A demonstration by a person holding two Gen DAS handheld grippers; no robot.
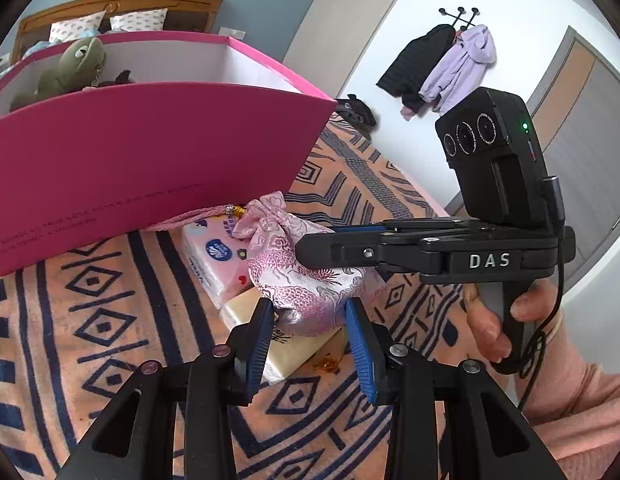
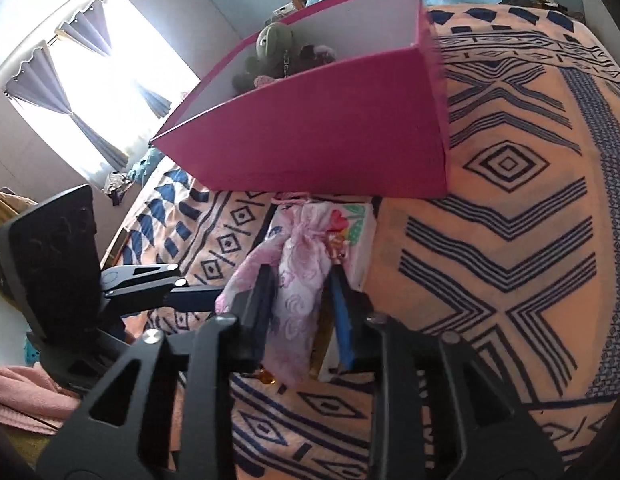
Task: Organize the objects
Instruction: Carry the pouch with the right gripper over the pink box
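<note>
A pink brocade drawstring pouch (image 1: 305, 276) lies on a tissue pack (image 1: 213, 256) and a cream packet (image 1: 285, 344), on the patterned blanket in front of the pink box (image 1: 149, 152). My left gripper (image 1: 307, 312) has its blue pads on either side of the pouch's bottom end, closed on it. My right gripper (image 2: 297, 280) comes in from the right and is closed on the pouch (image 2: 297, 280) at its middle; it shows in the left wrist view (image 1: 310, 252) too. The pouch's cord runs under the box. A green plush toy (image 1: 69, 68) sits inside the box.
The box (image 2: 322, 128) stands on an orange and navy blanket (image 2: 502, 220) that covers the bed. A small amber trinket (image 1: 330, 364) lies by the cream packet. Coats hang on a wall rack (image 1: 450, 60). A window with curtains (image 2: 81, 76) is at the left.
</note>
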